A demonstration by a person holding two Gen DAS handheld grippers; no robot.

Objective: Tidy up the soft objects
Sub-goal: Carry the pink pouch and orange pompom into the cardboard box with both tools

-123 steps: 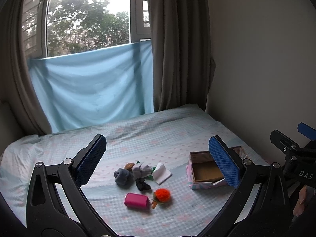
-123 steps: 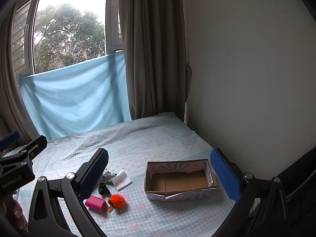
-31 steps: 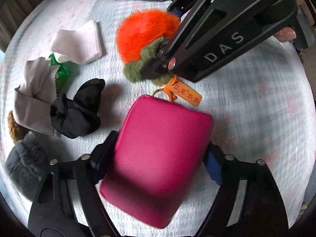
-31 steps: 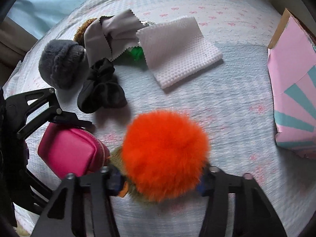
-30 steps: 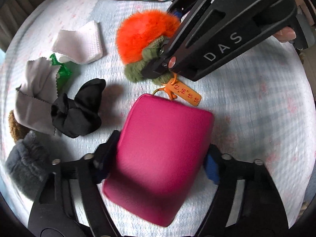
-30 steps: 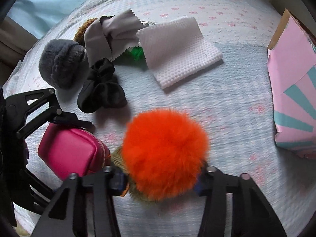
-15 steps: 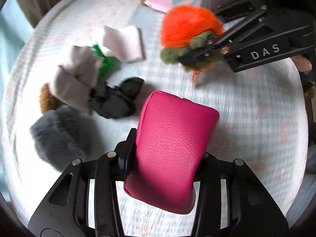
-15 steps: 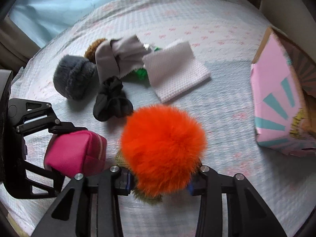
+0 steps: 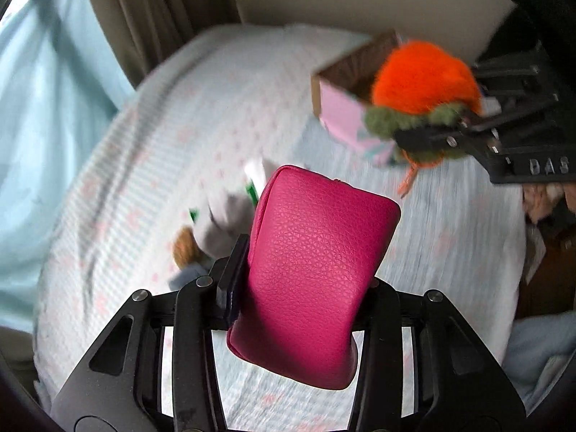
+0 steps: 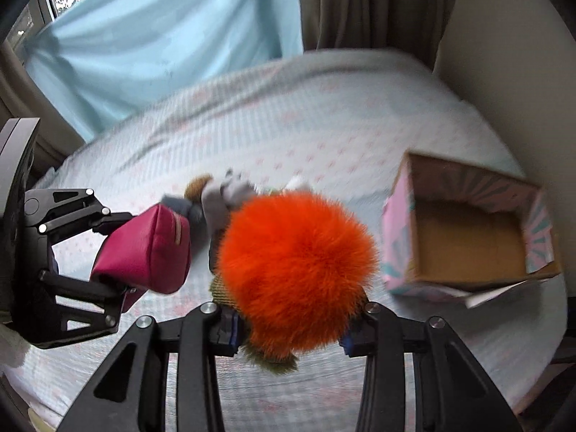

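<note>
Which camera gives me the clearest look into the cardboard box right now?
The right wrist view: the cardboard box shows its whole open top and bare brown floor. In the left wrist view only a blurred corner shows, behind the orange pom-pom held in the right claw.

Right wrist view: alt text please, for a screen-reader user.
The right gripper holds a fluffy orange pom-pom above a bed, with an open, empty pink box to its right. At left, the left gripper grips a magenta pouch.

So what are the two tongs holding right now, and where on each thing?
Left tongs pinch the magenta pouch across its lower sides. Right tongs clamp the orange pom-pom at its lower, green-trimmed end.
</note>
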